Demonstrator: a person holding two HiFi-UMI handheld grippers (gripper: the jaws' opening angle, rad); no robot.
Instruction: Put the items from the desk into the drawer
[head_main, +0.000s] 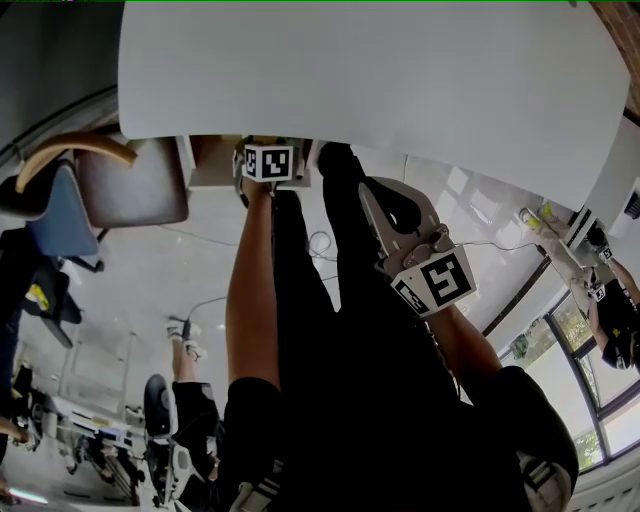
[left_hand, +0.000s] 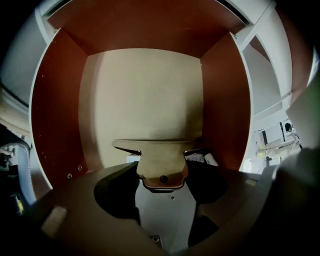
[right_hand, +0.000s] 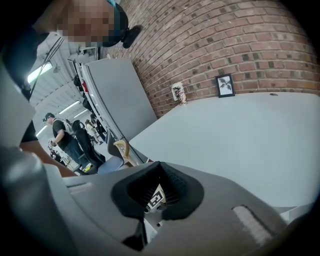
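- Head view: the left gripper (head_main: 268, 160) reaches under the white worktop (head_main: 380, 70) into the open drawer (head_main: 215, 160); the right gripper (head_main: 378, 203) hangs by the person's leg (head_main: 340, 300), out of the way.
- Left gripper view: its jaws clamp a tan T-shaped piece (left_hand: 161, 162) above the drawer floor, seemingly to drop it in; what it is, I can't tell; small white things (left_hand: 206, 159) lie beneath.
- Right gripper view: jaws closed on nothing; the near worktop shows nothing to fetch, so the task looks nearly done.

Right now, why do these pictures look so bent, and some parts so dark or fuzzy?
Head view: the wide lens bows the edge of the desk, which is evenly lit. Left gripper view: the drawer is dim and shadowed, the left tool near the lens blurred. Right gripper view: the brick wall curves, the right tool looks soft.
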